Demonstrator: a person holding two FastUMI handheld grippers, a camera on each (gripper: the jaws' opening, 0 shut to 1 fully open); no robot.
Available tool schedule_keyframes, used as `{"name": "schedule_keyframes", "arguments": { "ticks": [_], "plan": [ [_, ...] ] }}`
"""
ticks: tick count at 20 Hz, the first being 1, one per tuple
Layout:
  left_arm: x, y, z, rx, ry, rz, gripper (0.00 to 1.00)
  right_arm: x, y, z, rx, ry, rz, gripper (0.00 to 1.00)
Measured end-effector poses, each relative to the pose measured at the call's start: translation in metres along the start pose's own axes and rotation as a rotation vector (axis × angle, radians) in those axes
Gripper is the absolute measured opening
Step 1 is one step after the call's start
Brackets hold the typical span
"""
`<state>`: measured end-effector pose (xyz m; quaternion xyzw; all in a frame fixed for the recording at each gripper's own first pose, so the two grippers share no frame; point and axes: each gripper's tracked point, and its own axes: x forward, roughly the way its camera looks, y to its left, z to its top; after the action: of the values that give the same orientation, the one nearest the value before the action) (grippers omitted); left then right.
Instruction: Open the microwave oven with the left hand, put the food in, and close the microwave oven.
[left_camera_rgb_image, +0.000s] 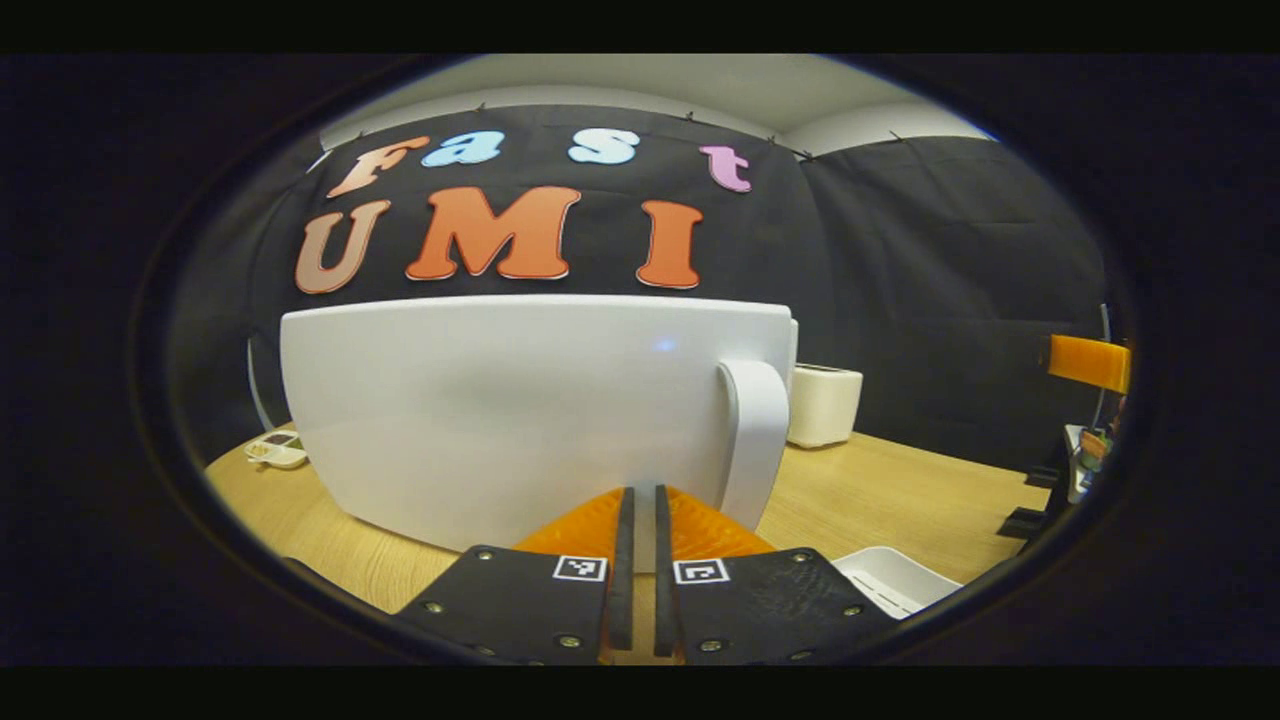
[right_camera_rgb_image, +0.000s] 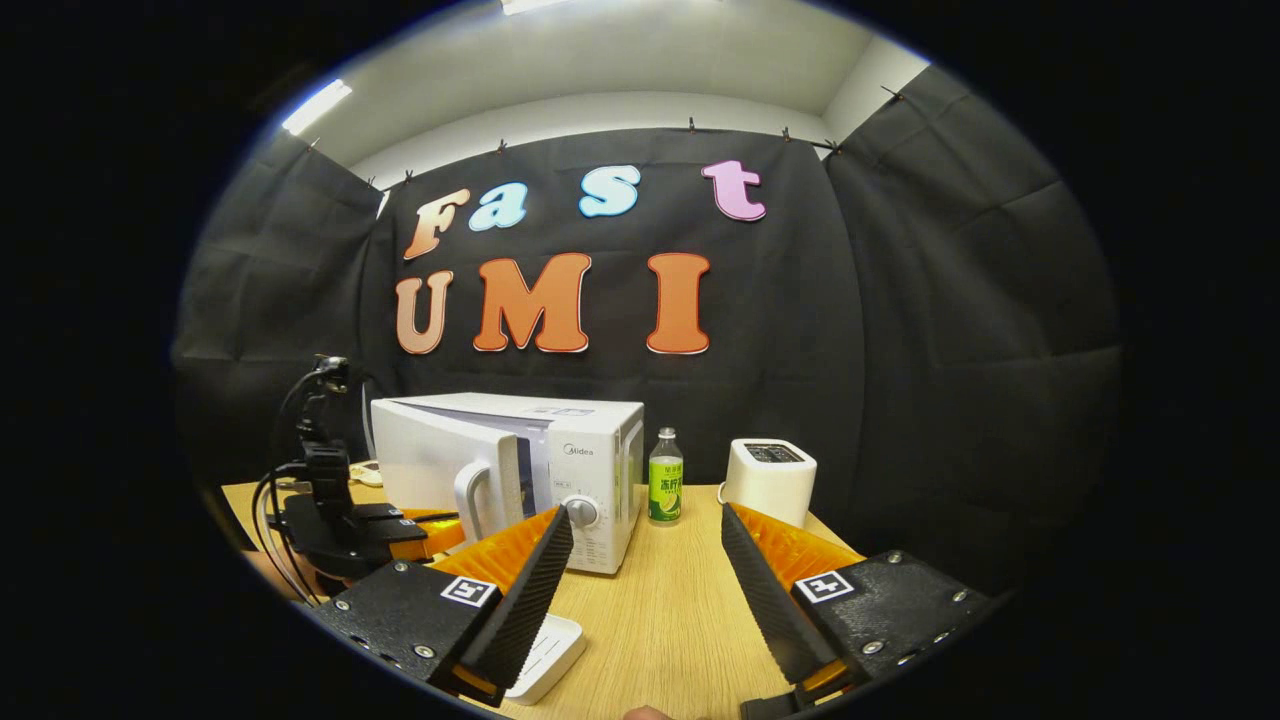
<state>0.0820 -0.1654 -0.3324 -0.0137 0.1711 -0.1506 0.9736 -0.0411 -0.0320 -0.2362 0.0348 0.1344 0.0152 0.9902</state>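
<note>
Microwave door (left_camera_rgb_image: 520, 420) stands ajar, its handle (left_camera_rgb_image: 755, 440) at one o'clock of the left gripper (left_camera_rgb_image: 640, 575), whose fingers are pressed together; right gripper (right_camera_rgb_image: 645, 575) waits spread, presumably for food

- We see a white microwave oven (right_camera_rgb_image: 520, 470), its door (left_camera_rgb_image: 520, 410) and handle (left_camera_rgb_image: 755, 440) plain white, with a grey-white dial (right_camera_rgb_image: 581, 513).
- Our left gripper (left_camera_rgb_image: 640, 530) has orange fingers (left_camera_rgb_image: 585, 525) with black pads, on black plates bearing black-and-white square markers.
- Our right gripper (right_camera_rgb_image: 645, 570) shows the same orange, black and marker pattern.
- The table (right_camera_rgb_image: 660, 610) is pale wood with a fine grain.
- The bottle (right_camera_rgb_image: 665, 490) carries a green and yellow label.
- The toaster (right_camera_rgb_image: 768, 480) is white with a dark top.
- The tray (left_camera_rgb_image: 890, 580) looks white, perhaps ribbed.
</note>
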Motion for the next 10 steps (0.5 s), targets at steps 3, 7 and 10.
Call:
{"name": "schedule_keyframes", "arguments": {
  "ticks": [3, 7, 10],
  "plan": [
    [0.016, 0.002, -0.004, 0.013, 0.008, 0.028, 0.09, -0.001, -0.004, -0.004, -0.003, 0.004, -0.008, 0.93],
    [0.035, 0.007, -0.015, 0.014, 0.032, 0.063, 0.09, -0.001, -0.011, -0.007, -0.008, 0.011, -0.018, 0.93],
    [0.046, 0.008, -0.012, 0.018, 0.026, 0.084, 0.1, -0.003, -0.016, -0.009, -0.016, 0.014, -0.026, 0.93]
  ]
}}
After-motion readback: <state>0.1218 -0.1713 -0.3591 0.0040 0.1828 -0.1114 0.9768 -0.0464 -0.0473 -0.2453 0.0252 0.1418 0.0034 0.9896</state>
